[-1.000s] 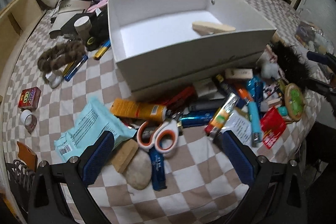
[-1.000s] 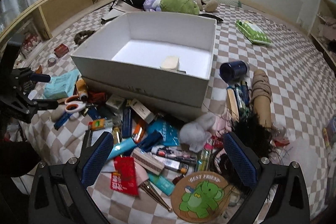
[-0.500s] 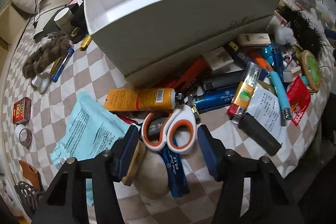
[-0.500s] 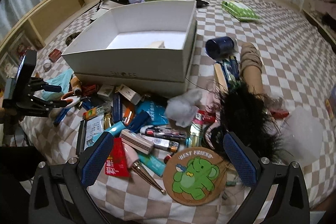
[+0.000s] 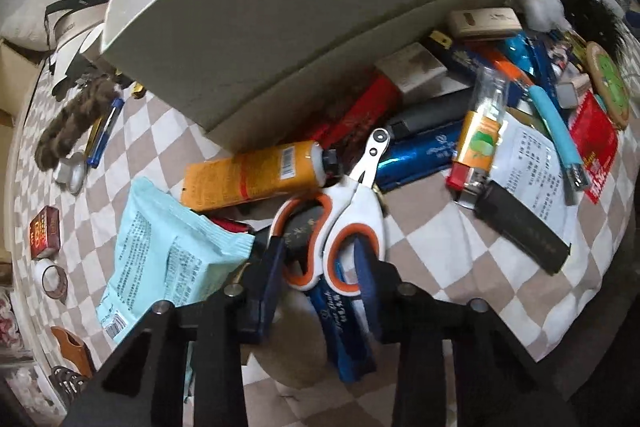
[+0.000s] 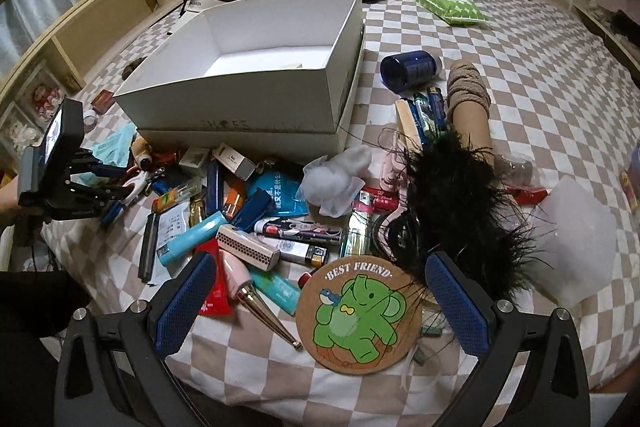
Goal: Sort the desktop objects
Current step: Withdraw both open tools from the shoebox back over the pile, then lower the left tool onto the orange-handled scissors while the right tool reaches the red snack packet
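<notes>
A pair of clippers (image 5: 344, 211) with white and orange loop handles and a short metal tip lies in the clutter on a checked bed, near its front edge, just in front of a white box (image 5: 280, 27). The left gripper (image 5: 320, 267) points steeply down over the handles. Its jaws have just been closing and now stand narrow, one pad at each outer side of the two loops, apparently pressing them together.

The clippers look light and stiff, with smooth plastic that could slip. The loops are likely the best place to hold, since the metal tip is thin and may pivot.

They rest partly on a blue tube (image 5: 344, 323), beside an orange tube (image 5: 248, 175) and a pale blue packet (image 5: 168, 259), so lifting may drag neighbours.

The right gripper (image 6: 320, 303) hangs with jaws wide and empty above an elephant coaster (image 6: 360, 311), near the bed's front edge.

The box is open-topped and nearly empty, giving clear room above it. The far bed beyond it is mostly bare.
</notes>
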A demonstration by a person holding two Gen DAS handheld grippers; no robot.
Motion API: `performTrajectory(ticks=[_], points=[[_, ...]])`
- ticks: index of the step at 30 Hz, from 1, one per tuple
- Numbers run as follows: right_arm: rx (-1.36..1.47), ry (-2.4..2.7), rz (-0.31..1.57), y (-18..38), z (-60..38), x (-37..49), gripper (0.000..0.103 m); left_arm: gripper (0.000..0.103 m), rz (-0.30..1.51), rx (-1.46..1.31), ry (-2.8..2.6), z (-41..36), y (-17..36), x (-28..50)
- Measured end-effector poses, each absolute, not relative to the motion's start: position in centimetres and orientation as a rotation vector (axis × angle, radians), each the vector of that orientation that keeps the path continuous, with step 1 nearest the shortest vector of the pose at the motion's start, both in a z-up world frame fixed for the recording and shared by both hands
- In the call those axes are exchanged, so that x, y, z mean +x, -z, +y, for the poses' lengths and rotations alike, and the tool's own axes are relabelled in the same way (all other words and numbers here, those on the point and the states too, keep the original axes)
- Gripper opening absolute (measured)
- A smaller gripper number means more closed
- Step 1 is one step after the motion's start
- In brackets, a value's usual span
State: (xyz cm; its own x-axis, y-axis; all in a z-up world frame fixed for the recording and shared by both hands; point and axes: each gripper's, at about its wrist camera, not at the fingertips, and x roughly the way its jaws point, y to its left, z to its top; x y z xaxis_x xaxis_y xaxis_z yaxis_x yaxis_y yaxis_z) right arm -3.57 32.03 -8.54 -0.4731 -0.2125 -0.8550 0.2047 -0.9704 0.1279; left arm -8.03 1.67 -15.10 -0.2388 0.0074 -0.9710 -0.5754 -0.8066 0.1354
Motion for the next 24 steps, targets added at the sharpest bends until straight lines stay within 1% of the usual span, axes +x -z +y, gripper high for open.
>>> performTrajectory(ticks=[4, 6, 10, 14, 17, 24], points=[[1.460, 2.498, -0.022, 8.7, 32.3, -3.6, 0.103, 0.022, 0.752, -1.606, -2.041, 2.9, 15.6, -6.9], [1.457, 2.501, -0.029, 8.6, 32.5, -3.6, 0.103, 0.022, 0.728, -1.617, -2.030, 3.2, 15.8, -6.9], [1.466, 2.511, -0.048, 8.8, 33.1, -3.7, 0.103, 0.022, 0.746, -1.622, -2.032, 3.5, 16.2, -6.9], [1.507, 2.505, -0.085, 9.4, 33.9, -3.9, 0.103, 0.022, 0.694, -1.645, -2.039, 3.1, 16.2, -7.0], [1.541, 2.505, -0.102, 9.8, 34.4, -3.9, 0.103, 0.017, 0.624, -1.656, -2.042, 2.5, 15.8, -7.1], [1.583, 2.515, -0.193, 10.2, 36.1, -3.9, 0.103, 0.017, 0.571, -1.653, -2.048, 1.3, 15.2, -6.1]])
